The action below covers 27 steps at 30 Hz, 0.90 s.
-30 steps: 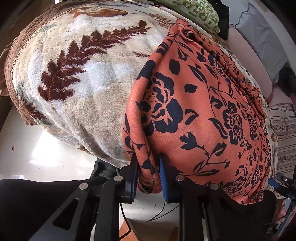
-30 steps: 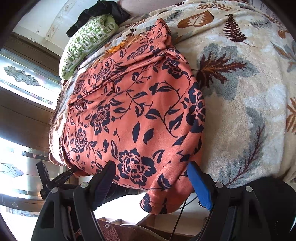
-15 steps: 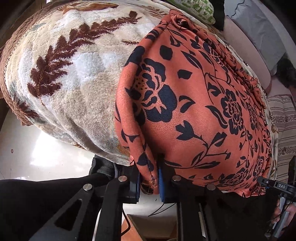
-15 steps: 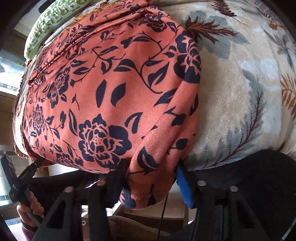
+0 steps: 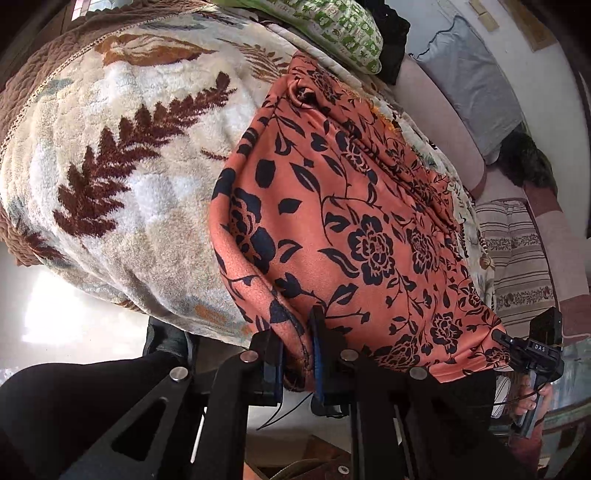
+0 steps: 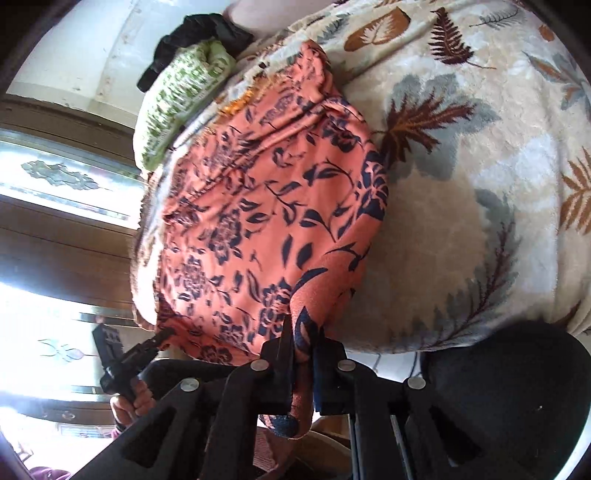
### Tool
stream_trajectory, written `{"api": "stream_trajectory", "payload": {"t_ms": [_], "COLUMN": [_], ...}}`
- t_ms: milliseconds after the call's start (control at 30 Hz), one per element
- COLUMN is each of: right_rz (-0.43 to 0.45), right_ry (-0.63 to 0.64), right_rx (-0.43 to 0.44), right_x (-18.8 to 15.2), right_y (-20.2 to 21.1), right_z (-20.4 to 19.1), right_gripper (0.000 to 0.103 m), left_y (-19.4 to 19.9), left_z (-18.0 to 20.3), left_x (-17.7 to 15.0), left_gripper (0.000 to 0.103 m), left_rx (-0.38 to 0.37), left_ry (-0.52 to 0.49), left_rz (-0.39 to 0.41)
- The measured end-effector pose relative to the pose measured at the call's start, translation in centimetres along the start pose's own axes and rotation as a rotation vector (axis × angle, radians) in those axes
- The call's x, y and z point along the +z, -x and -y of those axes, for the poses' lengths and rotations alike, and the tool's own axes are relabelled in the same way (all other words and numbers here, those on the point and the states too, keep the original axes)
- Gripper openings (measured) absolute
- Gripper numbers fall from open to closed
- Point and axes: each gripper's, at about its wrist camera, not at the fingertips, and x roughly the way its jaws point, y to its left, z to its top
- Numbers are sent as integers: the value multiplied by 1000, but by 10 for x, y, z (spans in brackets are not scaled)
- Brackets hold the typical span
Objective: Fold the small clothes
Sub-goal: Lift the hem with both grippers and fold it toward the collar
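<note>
left gripper (image 5: 298,334) clamping orange navy-flowered cloth garment (image 5: 354,236) corner | right gripper (image 6: 303,341) clamping other corner | lying on leaf-patterned fleece blanket (image 5: 122,177)

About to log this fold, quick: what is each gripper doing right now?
Left gripper: shut on the near hem of the orange cloth with dark blue flowers.
Right gripper: shut on the same cloth's other near corner.

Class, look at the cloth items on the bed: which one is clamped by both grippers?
The orange floral garment. The left gripper and right gripper each pinch its near edge; the green-patterned cloth and black cloth lie untouched beyond.
</note>
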Motion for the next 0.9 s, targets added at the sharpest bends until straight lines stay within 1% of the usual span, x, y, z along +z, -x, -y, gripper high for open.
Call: {"api": "stream_trajectory", "payload": {"t_ms": [167,367,500,533,667,800,900], "right_rz": [89,196,258,270,327,379,410], "right_ry": [19,11,-16,-24,-57,-97,-129], "right_rx": [144,224,236,237,239,248,250], "right_x": [14,41,69,78,121,167,202], "right_y": [15,30,34,38,35,21,3], "right_z": [-22,-27,-24,-19,-13,-4,3], "right_gripper": [7,7,7,7,7,7,7], "left_y": [29,40,41,41,37,23,1], "left_z": [13,33,44,46,56,63,63], "left_x": [21,57,88,97,140,190,228], "left_gripper": [13,13,13,13,13,13,13], "left_rx": [-35,-62,-63,-64,-45,-19,6], "left_ry": [-21,-52,-61,-62,-63,-56,-30], "left_rz": [71,128,154,166,215,264,292]}}
